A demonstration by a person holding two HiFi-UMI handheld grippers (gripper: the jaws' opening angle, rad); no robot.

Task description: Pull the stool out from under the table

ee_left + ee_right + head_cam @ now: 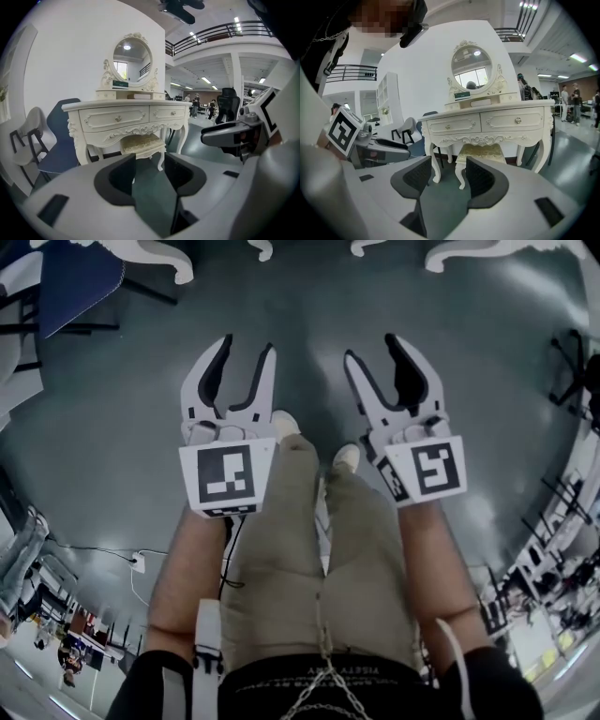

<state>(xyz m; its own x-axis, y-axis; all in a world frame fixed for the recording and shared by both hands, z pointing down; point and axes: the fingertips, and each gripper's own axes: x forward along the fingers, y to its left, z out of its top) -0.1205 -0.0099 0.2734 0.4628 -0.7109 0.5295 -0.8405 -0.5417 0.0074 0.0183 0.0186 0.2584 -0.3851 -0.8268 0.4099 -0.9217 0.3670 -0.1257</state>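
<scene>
The left tongs [247,345] and right tongs [370,346] are held open, empty, facing the stool [480,151] tucked under the dressing table [487,123].

Stool [480,152]: seat in cream cloth w/ woven floral pattern, looks rough. Legs painted off-white, smooth, slight sheen. Tabletop [487,108]: same off-white paint, satin finish, smooth. Drawer fronts & legs below it carved, wood-like under the paint. Drawer knobs [518,120] shiny, metal-like. Mirror [471,67]: glossy glass in carved painted frame. Floor [309,306]: dark grey-green, smooth, semi-gloss, w/ soft light reflections. Left tongs [247,345] & right tongs [371,348]: white matt plastic shells. Pads [417,177] black, rubbery-looking, fine grid texture. Marker cubes [225,474]: matt b/w print. Trousers [281,559]: khaki cloth, matt. Chain [323,652] at waist: metal, shiny.
</scene>
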